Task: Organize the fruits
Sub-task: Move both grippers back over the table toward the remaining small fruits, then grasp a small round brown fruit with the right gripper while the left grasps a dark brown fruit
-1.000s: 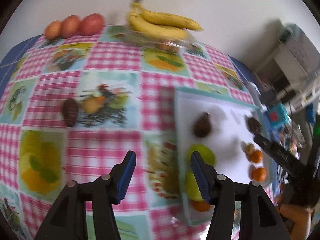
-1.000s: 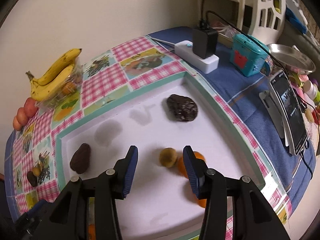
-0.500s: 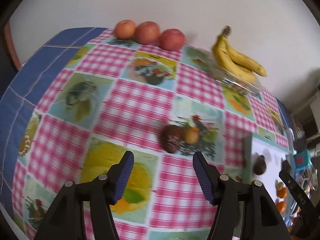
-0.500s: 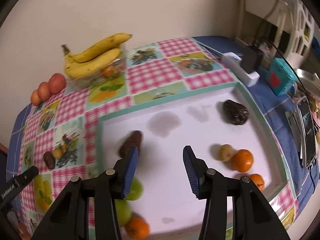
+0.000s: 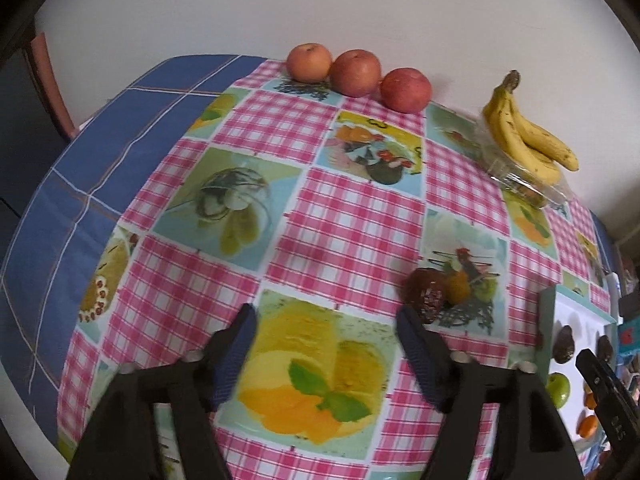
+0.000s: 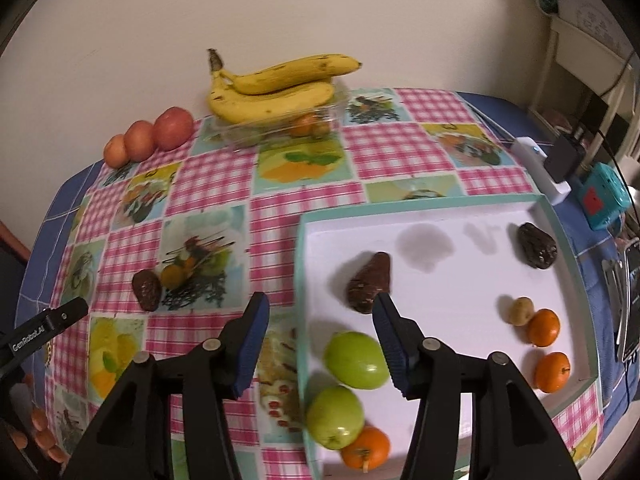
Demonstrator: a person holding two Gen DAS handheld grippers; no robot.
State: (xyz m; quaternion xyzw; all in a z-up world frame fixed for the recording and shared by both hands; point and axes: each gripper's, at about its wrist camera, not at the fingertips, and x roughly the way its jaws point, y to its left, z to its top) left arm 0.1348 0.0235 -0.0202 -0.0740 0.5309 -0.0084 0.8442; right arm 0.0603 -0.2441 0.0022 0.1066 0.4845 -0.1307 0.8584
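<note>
A dark avocado [image 5: 426, 294] lies on the checked tablecloth beside a small yellow-orange fruit [image 5: 458, 286]. My left gripper [image 5: 326, 332] hovers just short of them, jaws opening, nothing between them. To the right stands the white tray [image 6: 460, 288]. It holds two dark avocados [image 6: 370, 282], two green apples [image 6: 356, 360], three oranges [image 6: 542, 328] and a small yellow fruit [image 6: 520, 311]. My right gripper [image 6: 320, 316] hangs over the tray's left rim, jaws opening and empty. The loose avocado [image 6: 147, 290] shows at the left in the right wrist view.
Three red apples [image 5: 356, 72] and bananas [image 5: 524, 136] on a clear box sit along the back wall. A power strip with a plug [image 6: 548, 168], a teal device [image 6: 600, 196] and a phone [image 6: 632, 300] lie right of the tray. Blue cloth [image 5: 80, 184] covers the table's left edge.
Both grippers have swung left. The left one went from the tray's edge to the cloth near the loose avocado and widened. The right one moved from the tray's right side to its left rim.
</note>
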